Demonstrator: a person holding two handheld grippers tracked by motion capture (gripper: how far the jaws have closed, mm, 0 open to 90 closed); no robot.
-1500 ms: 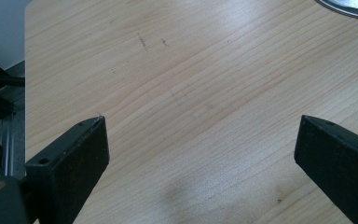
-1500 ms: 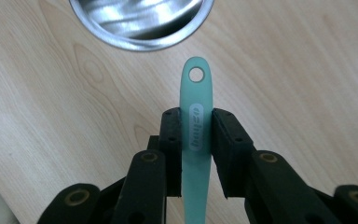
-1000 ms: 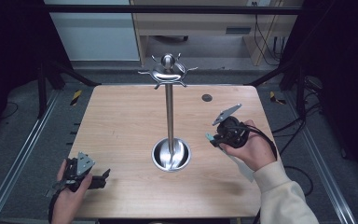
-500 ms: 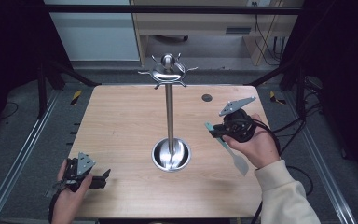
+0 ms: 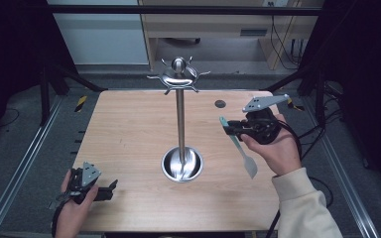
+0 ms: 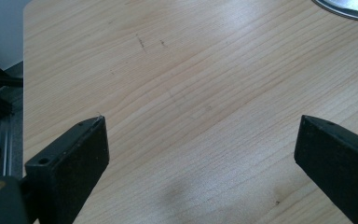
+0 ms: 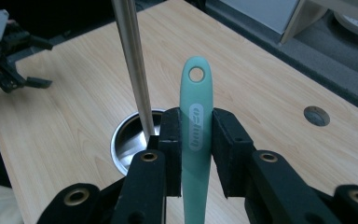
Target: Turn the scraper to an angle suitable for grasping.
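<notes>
Black tongs (image 5: 229, 127) with brass-ringed screw holes, grey three-cornered top plate, trailing cable; cream sleeve (image 5: 305, 208).

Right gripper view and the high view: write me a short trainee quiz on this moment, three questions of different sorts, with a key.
1. True or false: the right tool is shut on the green spatula.
2. Multiple choice: the left tool is A) holding the spatula, B) open over bare table, C) clamped on the metal stand.
3. Fill in: the end of the spatula handle that sticks out past the pads has a ____ through it.

Key: 1 true; 2 B; 3 hole.
</notes>
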